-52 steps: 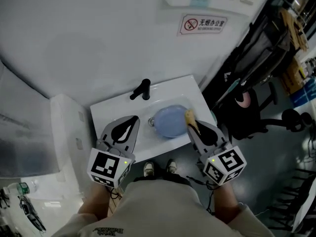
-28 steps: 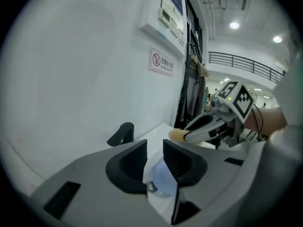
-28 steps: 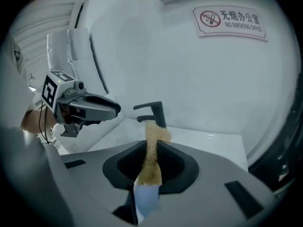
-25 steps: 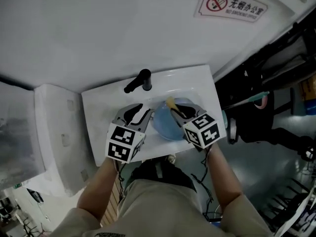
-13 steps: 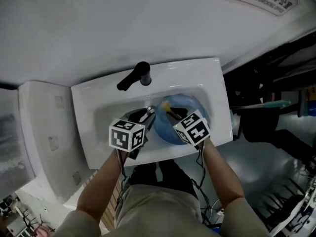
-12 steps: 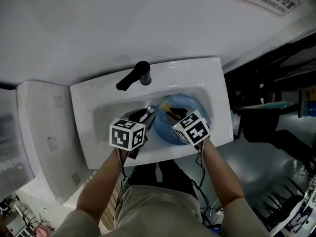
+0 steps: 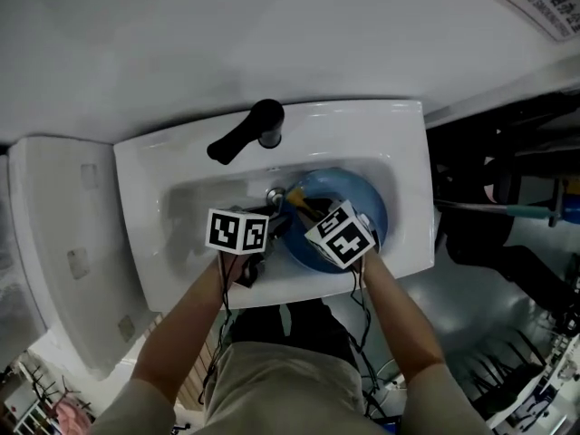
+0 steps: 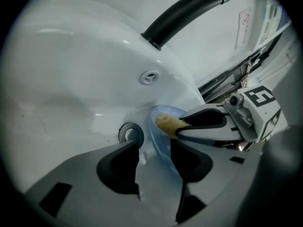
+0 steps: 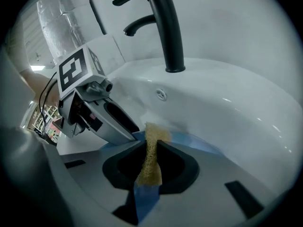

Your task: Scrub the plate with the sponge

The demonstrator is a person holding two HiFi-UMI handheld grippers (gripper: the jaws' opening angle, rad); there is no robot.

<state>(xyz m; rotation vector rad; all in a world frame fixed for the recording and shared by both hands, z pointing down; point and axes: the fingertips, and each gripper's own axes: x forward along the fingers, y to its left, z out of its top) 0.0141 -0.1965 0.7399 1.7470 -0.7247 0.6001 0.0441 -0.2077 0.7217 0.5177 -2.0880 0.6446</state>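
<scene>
A blue plate point(image 7: 362, 208) lies tilted in the white sink basin point(image 7: 190, 207), right of the drain point(image 8: 130, 134). My left gripper point(image 8: 154, 148) is open; its jaws have just been opening, and they straddle the plate's left rim point(image 8: 158, 136) without pressing on it. My right gripper point(image 9: 150, 148) is shut on a yellow sponge point(image 9: 151, 155) with a blue backing. The sponge's tip point(image 8: 165, 123) pokes out over the plate's rim, close to the left gripper point(image 9: 94, 110). In the head view both marker cubes hide most of the jaws.
A black faucet point(image 7: 258, 130) stands on the sink's back edge, its spout point(image 9: 165, 27) over the basin. An overflow hole point(image 8: 150, 77) sits in the basin's back wall. White wall lies behind, and dark furniture point(image 7: 507, 179) stands right of the sink.
Both grippers have sunk from above the sink's front edge down into the basin. The left one has rolled and closed in on the plate's rim. The sponge stays gripped in the right one.
</scene>
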